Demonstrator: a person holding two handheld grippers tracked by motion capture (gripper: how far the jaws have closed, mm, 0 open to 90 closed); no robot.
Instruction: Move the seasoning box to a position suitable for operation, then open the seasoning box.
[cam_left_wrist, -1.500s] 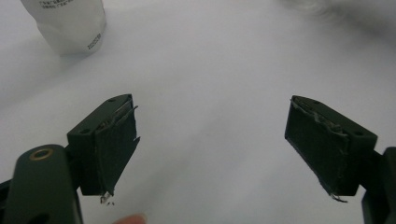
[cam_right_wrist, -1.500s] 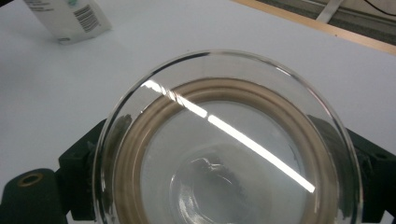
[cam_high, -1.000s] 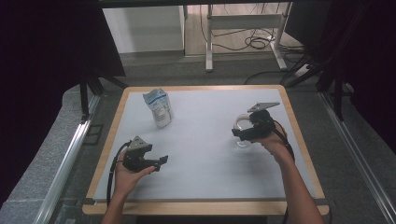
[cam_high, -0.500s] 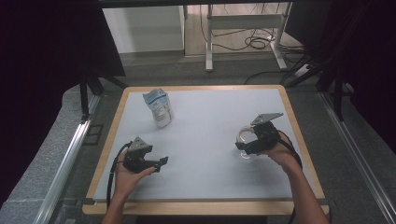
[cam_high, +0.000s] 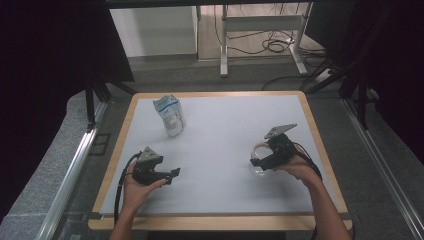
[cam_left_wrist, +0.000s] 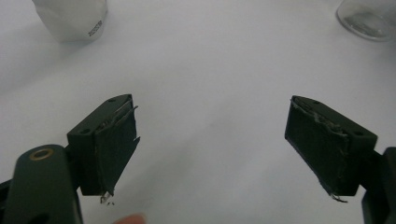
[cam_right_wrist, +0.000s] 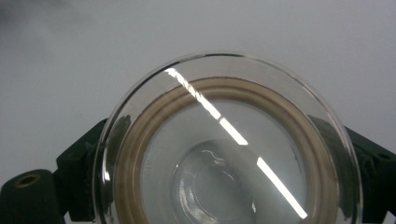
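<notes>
Gripping a clear glass jar (cam_high: 260, 161) at the right of the worktop (cam_high: 225, 125), the right gripper (cam_high: 262, 162) has a black jaw on either side of the jar's wall; in the right gripper view the jar's round mouth (cam_right_wrist: 229, 149) faces the camera. The left gripper (cam_high: 170, 175) rests near the left front, jaws spread wide with bare surface between them. A white pouch (cam_high: 170, 116) stands at the far left, well apart from both, and nothing lies between it and the jar. Since a second ago the right gripper and jar have moved nearer the front edge; the left has stayed put.
</notes>
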